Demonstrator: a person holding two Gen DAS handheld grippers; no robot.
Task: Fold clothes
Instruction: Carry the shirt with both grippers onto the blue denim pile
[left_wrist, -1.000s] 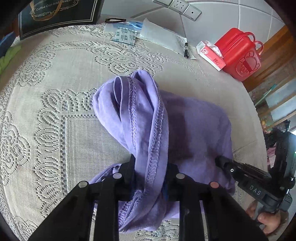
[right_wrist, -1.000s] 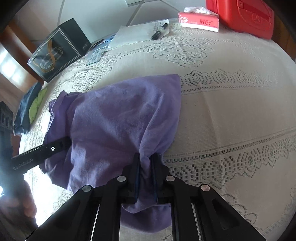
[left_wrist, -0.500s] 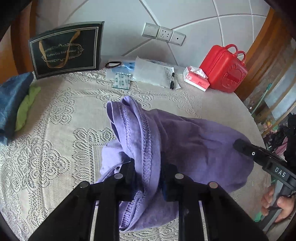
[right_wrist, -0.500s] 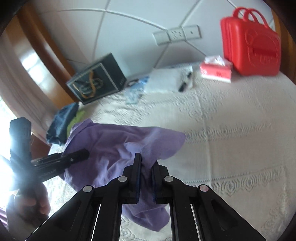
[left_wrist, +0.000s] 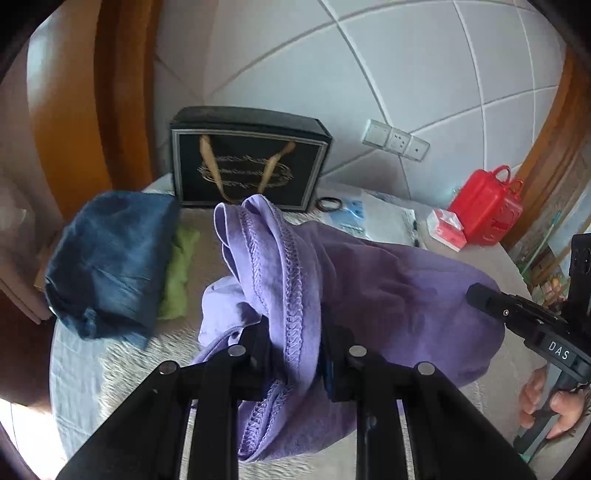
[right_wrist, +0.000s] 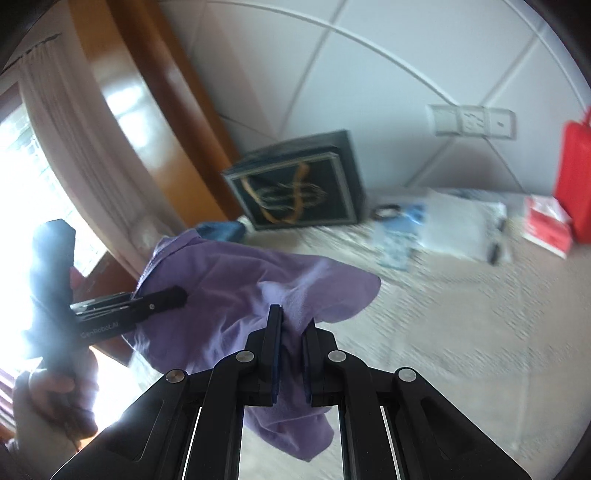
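Purple garment (left_wrist: 388, 295) held up off the lace tablecloth (right_wrist: 461, 332), strung between the two grippers. Left gripper (left_wrist: 295, 347) pinches a bunched, stitched hem of the purple cloth; its fingers (left_wrist: 255, 343) are close together with the fabric pressed between them and a loose end hanging below. Right gripper (right_wrist: 291, 332) likewise clamped on a fold of the same garment, its fingers nearly touching with only cloth in the gap, a tail of fabric drooping beneath. Each gripper shows in the other's view, a person's hand (left_wrist: 550, 402) wrapped around the handle. Taking the black gift bag (left_wrist: 247, 166) with gold ribbon handles as landmark, standing at the wall: the garment hangs in front of it; a folded blue denim piece (left_wrist: 107, 266) and a green cloth (left_wrist: 179, 273) lie to its left; papers (left_wrist: 384, 221), a tissue pack (left_wrist: 447, 229) and a red case (left_wrist: 487, 206) lie to its right; wall sockets (left_wrist: 395, 140) sit above and to its right. Right view motion-blurred.
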